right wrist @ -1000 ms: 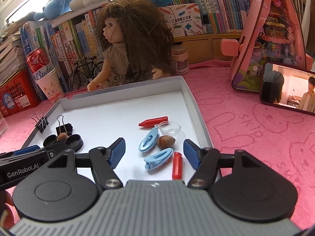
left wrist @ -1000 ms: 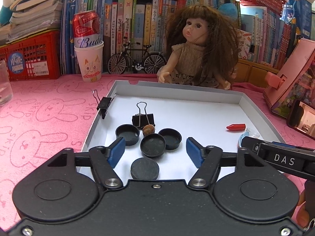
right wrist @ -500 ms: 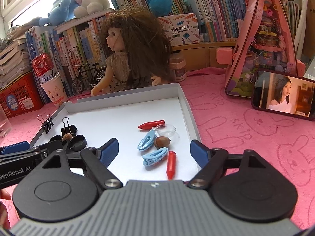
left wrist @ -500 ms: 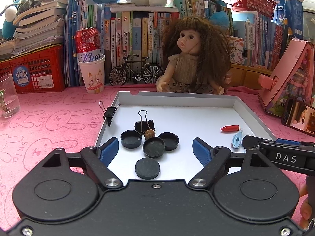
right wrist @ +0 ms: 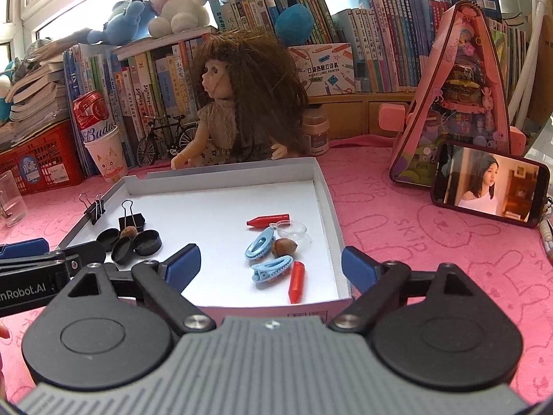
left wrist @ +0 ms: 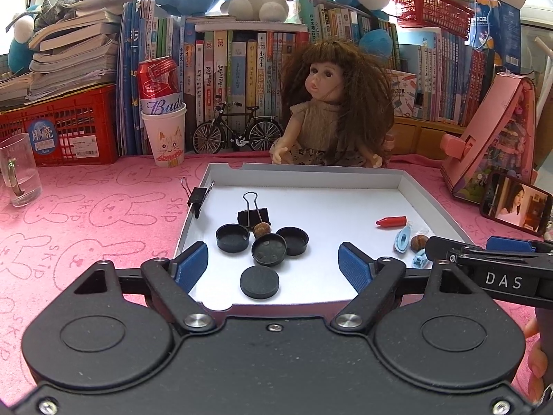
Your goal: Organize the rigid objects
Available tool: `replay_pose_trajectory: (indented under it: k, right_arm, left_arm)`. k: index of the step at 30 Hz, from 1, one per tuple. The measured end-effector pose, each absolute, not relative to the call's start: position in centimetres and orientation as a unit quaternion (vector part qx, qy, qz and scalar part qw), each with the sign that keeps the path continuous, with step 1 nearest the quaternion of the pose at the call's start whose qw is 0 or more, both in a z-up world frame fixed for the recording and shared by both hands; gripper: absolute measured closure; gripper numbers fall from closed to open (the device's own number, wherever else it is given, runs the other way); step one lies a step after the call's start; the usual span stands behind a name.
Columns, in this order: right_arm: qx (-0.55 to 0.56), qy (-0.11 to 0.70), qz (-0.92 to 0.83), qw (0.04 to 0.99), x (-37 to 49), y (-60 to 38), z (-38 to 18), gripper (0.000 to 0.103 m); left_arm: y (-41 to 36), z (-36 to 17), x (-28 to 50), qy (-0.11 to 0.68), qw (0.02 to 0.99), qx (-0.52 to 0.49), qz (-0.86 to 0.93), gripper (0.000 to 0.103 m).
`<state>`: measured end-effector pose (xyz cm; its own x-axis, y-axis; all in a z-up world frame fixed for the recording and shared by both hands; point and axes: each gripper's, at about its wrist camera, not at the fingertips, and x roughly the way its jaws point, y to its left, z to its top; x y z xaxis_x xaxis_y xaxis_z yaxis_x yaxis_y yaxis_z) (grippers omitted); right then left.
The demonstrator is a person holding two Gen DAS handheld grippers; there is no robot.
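A white tray (left wrist: 408,183) (right wrist: 328,200) holds the small objects. On its left lie several black caps (left wrist: 269,249) (right wrist: 147,242), a hazelnut (left wrist: 261,230), a black binder clip (left wrist: 253,215) (right wrist: 131,220); another clip (left wrist: 197,196) (right wrist: 94,207) grips the left rim. On the right lie two red crayons (right wrist: 268,220) (right wrist: 296,282), two blue hair clips (right wrist: 259,246) (right wrist: 272,269), a hazelnut (right wrist: 284,247) and a clear cup (right wrist: 292,231). My left gripper (left wrist: 273,264) is open and empty above the tray's front left. My right gripper (right wrist: 271,264) is open and empty above the front right.
A doll (left wrist: 333,110) sits behind the tray, with a toy bicycle (left wrist: 236,129), a can in a paper cup (left wrist: 162,117) and bookshelves. A glass mug (left wrist: 17,169) stands far left. A pink toy house (right wrist: 456,103) and a phone (right wrist: 489,183) stand right.
Both grippers have pulled back and up from the tray and opened wider. The objects in the tray have not moved.
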<state>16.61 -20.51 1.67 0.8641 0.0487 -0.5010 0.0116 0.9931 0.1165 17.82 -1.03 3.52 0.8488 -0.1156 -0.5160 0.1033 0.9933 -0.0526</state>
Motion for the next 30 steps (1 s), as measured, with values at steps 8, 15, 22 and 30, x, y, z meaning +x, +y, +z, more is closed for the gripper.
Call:
replay_pose_trajectory:
  k: [8,15,22,30]
  right_arm:
    - [0.045,0.262,0.012,0.964,15.1,-20.3,1.7,0.007]
    - [0.046,0.264,0.006,0.963,13.9,-20.6,1.6,0.005]
    - [0.044,0.279,0.005,0.959,12.8,-20.7,0.7,0.004]
    - [0.033,0.295,0.003,0.955,12.4,-20.4,-0.5,0.002]
  left_arm:
    - [-0.8,3.7,16.1,0.264,0.963,-0.007,-0.062,0.022]
    - [-0.4,3.5,14.6,0.262,0.963,-0.002,-0.065,0.022]
    - [-0.2,2.7,13.5,0.273,0.960,0.001,-0.066,0.022]
    - [-0.4,1.4,12.6,0.288,0.955,0.016,-0.066,0.021]
